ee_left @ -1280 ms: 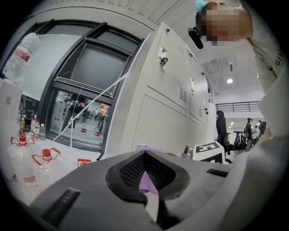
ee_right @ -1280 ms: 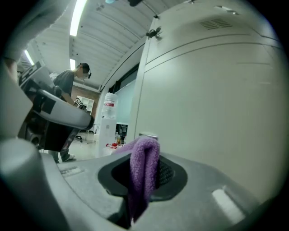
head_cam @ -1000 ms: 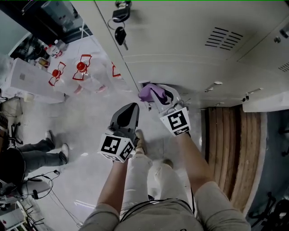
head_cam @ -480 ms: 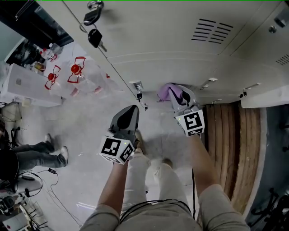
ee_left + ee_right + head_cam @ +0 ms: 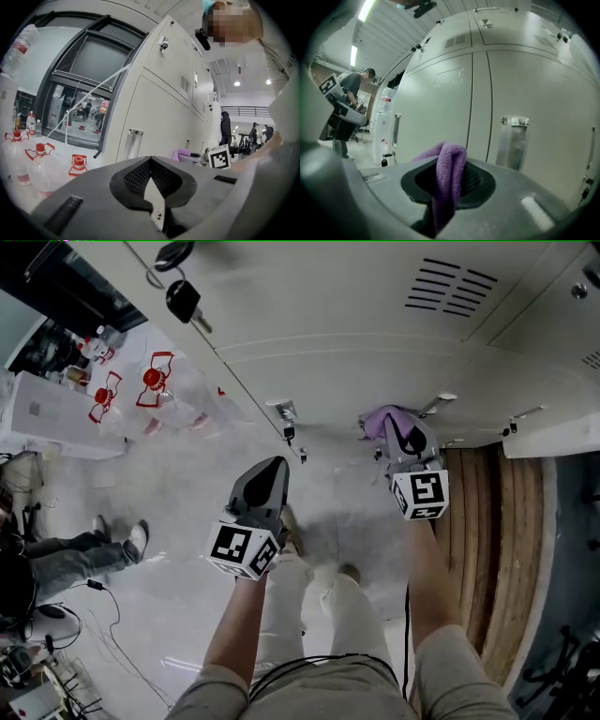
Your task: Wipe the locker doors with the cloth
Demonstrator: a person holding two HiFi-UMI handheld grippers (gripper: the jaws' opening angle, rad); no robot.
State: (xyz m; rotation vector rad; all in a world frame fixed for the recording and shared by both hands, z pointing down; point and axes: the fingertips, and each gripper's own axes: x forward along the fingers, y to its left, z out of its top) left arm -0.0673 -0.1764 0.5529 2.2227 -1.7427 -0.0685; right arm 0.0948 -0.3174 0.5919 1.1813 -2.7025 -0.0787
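Observation:
Pale grey locker doors fill the top of the head view, and they stand close ahead in the right gripper view. My right gripper is shut on a purple cloth, held against the foot of a lower door. In the right gripper view the cloth bulges out between the jaws. My left gripper hangs back over the floor, shut and empty, its jaws meeting at the tips. The cloth also shows far off in the left gripper view.
Keys hang from a lock at upper left. Metal handles stick out of the doors. Water bottles with red caps stand on the floor at left. A wooden bench lies at right. Another person's legs are at far left.
My right gripper has slid the purple cloth rightward along the bottom of the locker doors. The left gripper has stayed in place.

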